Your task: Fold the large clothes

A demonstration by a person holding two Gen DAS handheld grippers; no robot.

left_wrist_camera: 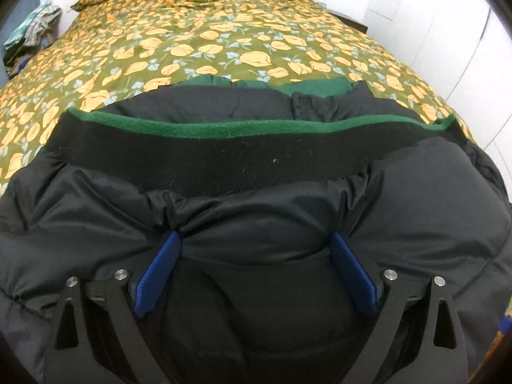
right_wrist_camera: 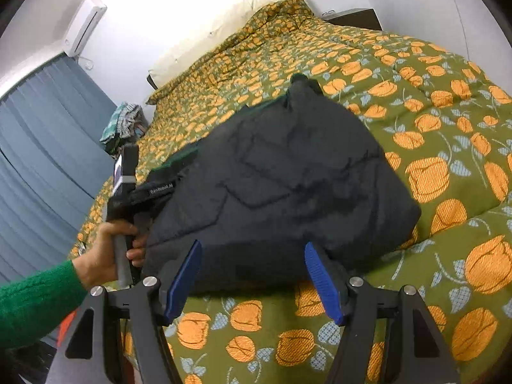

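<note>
A black puffer jacket (right_wrist_camera: pixel 288 179) with green lining lies folded into a thick bundle on the flowered bed cover (right_wrist_camera: pixel 448 128). In the left wrist view the jacket (left_wrist_camera: pixel 256 160) fills the lower half, its ribbed black hem and green fleece edge (left_wrist_camera: pixel 224 128) across the middle. My left gripper (left_wrist_camera: pixel 256 240) is open, its blue pads (left_wrist_camera: pixel 160 272) pressed into the puffy fabric on both sides. My right gripper (right_wrist_camera: pixel 252 249) is open at the bundle's near edge, its pads (right_wrist_camera: pixel 323 281) touching the fabric. The left gripper's body (right_wrist_camera: pixel 128 185) shows at the bundle's left end.
The bed cover (left_wrist_camera: pixel 224 41) stretches far ahead to a pillow (right_wrist_camera: pixel 224 25) at the headboard. A pile of clothes (right_wrist_camera: pixel 123 121) sits by the blue curtain (right_wrist_camera: pixel 38 160) on the left. White cupboards (left_wrist_camera: pixel 448 32) and a dark nightstand (right_wrist_camera: pixel 355 17) stand on the right.
</note>
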